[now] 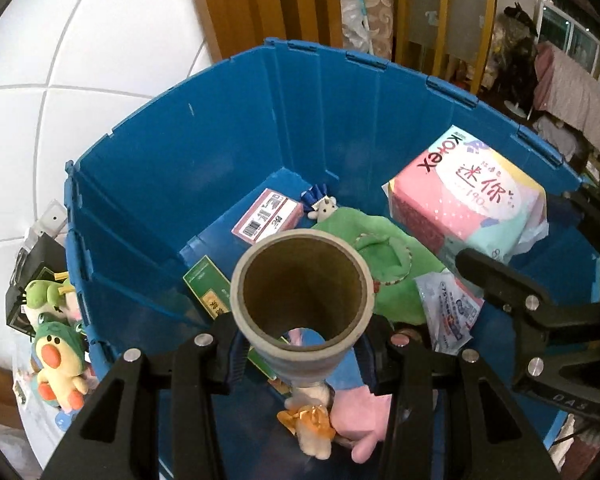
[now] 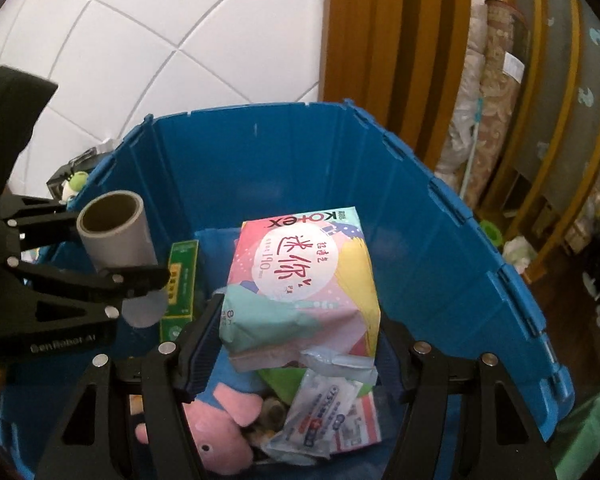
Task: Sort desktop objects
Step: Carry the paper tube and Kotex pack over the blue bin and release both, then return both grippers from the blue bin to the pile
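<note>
My left gripper [image 1: 302, 354] is shut on a grey cardboard tube [image 1: 304, 300] and holds it above the blue plastic bin [image 1: 180, 184]. The tube [image 2: 116, 236] and the left gripper [image 2: 100, 256] also show at the left of the right wrist view. My right gripper [image 2: 300, 336] is shut on a pink Kotex pack [image 2: 304, 280] inside the bin [image 2: 440, 260]. That pack [image 1: 468, 200] and a right finger [image 1: 512, 292] show at the right of the left wrist view.
The bin holds a green cloth [image 1: 380, 248], a pink plush [image 2: 220, 432], a tissue packet [image 2: 320, 412], a green box [image 2: 182, 280], a pink box [image 1: 268, 218]. Plush toys [image 1: 56, 352] lie outside the bin's left wall. Wooden furniture [image 2: 400, 40] stands behind.
</note>
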A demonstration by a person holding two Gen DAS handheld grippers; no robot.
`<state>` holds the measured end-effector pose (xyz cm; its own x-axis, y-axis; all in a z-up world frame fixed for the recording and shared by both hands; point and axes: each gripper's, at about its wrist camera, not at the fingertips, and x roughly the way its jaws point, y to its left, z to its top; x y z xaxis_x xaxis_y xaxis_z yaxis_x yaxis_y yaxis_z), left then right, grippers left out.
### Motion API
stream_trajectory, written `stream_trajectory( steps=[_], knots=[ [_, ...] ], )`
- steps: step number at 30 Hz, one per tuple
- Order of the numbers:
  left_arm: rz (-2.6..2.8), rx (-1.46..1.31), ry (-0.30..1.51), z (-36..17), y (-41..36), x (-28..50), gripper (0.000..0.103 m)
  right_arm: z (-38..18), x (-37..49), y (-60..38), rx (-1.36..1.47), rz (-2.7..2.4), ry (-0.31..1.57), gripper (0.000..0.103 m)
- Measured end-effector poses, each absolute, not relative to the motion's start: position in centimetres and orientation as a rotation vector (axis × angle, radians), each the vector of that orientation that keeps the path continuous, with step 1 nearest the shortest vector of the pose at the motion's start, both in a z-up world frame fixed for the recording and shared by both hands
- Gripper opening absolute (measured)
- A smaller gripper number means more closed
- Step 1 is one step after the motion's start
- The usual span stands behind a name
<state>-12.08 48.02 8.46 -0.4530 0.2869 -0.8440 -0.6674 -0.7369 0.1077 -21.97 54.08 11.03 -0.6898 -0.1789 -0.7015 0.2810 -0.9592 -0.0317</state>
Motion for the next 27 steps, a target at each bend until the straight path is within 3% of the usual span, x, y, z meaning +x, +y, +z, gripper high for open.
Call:
stream_trajectory(
  steps=[7,9,12,18,27],
  knots=[
    [2.225,-1.14,0.59,8.8,47.8,-11.9,0.051,11.0,-22.4,54.5,1.108,-2.675,0.185,0.069],
    [2.23,-1.14,0.589,8.6,47.9,-12.1,0.052,11.0,-22.6,54.5,1.118,-2.681,0.186,0.072],
    [2.243,-1.141,0.582,8.6,47.8,-12.2,0.052,11.2,-22.5,54.5,1.11,-2.694,0.179,0.085],
    [2.269,-1.137,0.577,8.7,47.5,-12.2,0.052,11.2,-22.5,54.5,1.11,-2.707,0.179,0.088],
    [2.32,-1.092,0.54,9.8,46.3,-11.6,0.052,11.4,-22.4,54.6,1.099,-2.718,0.167,0.101]
  ],
)
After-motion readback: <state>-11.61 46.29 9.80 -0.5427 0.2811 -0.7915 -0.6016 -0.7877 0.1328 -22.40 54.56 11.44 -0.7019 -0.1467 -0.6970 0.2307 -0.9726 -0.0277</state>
